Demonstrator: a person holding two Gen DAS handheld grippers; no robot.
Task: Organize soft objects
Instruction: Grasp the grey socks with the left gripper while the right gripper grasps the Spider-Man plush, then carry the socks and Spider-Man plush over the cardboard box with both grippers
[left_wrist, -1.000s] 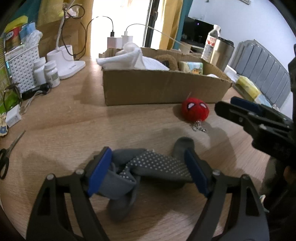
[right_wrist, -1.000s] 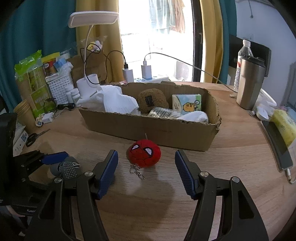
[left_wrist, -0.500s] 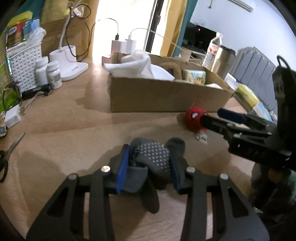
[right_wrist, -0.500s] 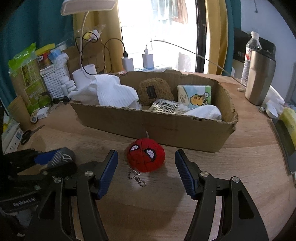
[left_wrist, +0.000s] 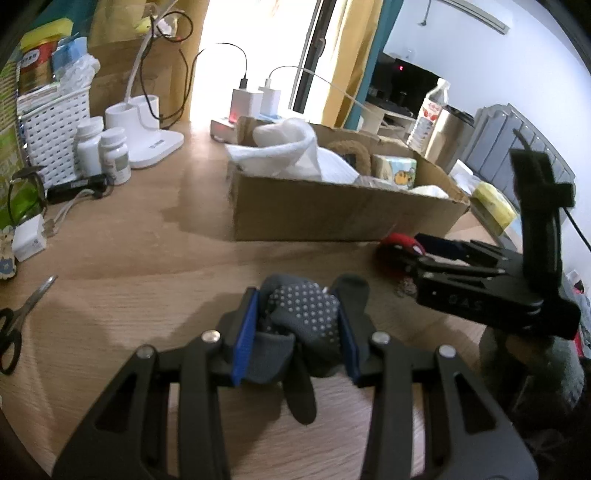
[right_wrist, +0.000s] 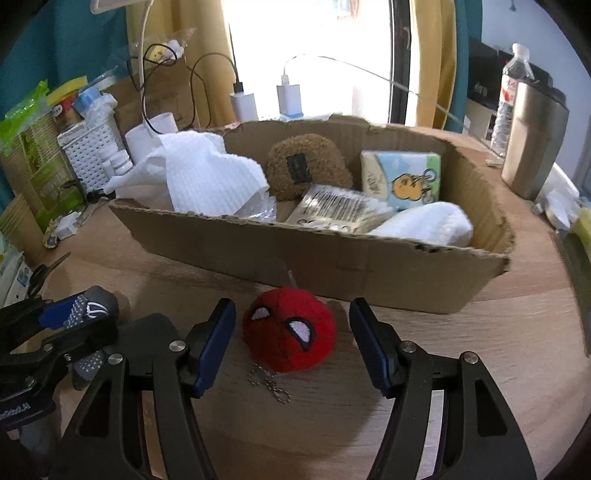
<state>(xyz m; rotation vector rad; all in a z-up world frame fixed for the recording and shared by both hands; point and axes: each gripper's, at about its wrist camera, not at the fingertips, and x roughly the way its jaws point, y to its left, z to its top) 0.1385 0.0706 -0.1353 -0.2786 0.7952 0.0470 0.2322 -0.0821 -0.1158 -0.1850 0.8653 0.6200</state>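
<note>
L jaws: left gripper (left_wrist: 297, 334) was pinching the grey sock (left_wrist: 303, 320), bunched betw. the blue pads; tail hung at 6 o'clock, seemingly off the surface (left_wrist: 147, 266).
R jaws: right gripper (right_wrist: 291, 341) was spread wide, straddling the red plush ball (right_wrist: 290, 334), pads not touching it.
Ball: sat on the surface just in front of the box (right_wrist: 332, 258), chain trailing toward 6.
Box: at 12 o'clock from both, already w/ towels, brown plush, tissue pack.
Tip, sock: lift enough so the tail cleared the box wall, drop in a free gap.
Tip, ball: close on the ball's middle, not the chain; probably squashy, so a gentle squeeze.
</note>
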